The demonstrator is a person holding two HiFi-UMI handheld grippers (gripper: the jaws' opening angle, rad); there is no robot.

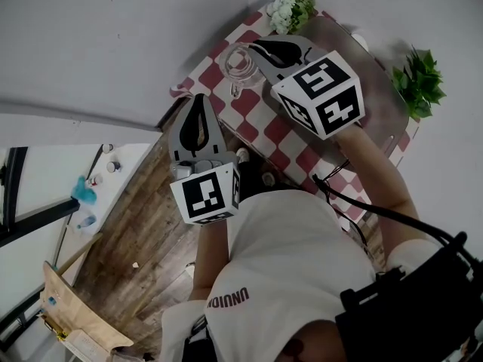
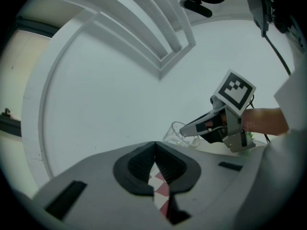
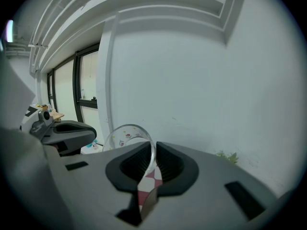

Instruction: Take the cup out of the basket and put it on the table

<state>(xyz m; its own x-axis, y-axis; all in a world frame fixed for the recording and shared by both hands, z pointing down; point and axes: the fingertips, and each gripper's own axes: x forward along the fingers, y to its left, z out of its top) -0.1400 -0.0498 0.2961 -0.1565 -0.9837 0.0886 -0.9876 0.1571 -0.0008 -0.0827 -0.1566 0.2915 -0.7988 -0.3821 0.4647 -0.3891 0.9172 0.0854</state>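
A clear glass cup (image 1: 240, 66) hangs over the red-and-white checked table (image 1: 260, 115), its rim pinched in my right gripper (image 1: 260, 51). In the right gripper view the cup's wall (image 3: 128, 137) runs down between the shut jaws of the right gripper (image 3: 154, 158). My left gripper (image 1: 198, 105) is held off the table's near-left edge, over the floor, shut with nothing in it. The left gripper view shows the left gripper (image 2: 155, 163) closed, and beyond it the right gripper (image 2: 211, 124) with the cup (image 2: 178, 134). A grey-brown basket (image 1: 377, 89) lies at the table's far right, partly behind the marker cube.
White flowers (image 1: 290, 6) stand at the table's far end and a green plant (image 1: 419, 81) at its right side. Wooden floor (image 1: 136, 232) lies below left, with a white shelf of small items (image 1: 90, 187) and a cardboard box (image 1: 72, 315).
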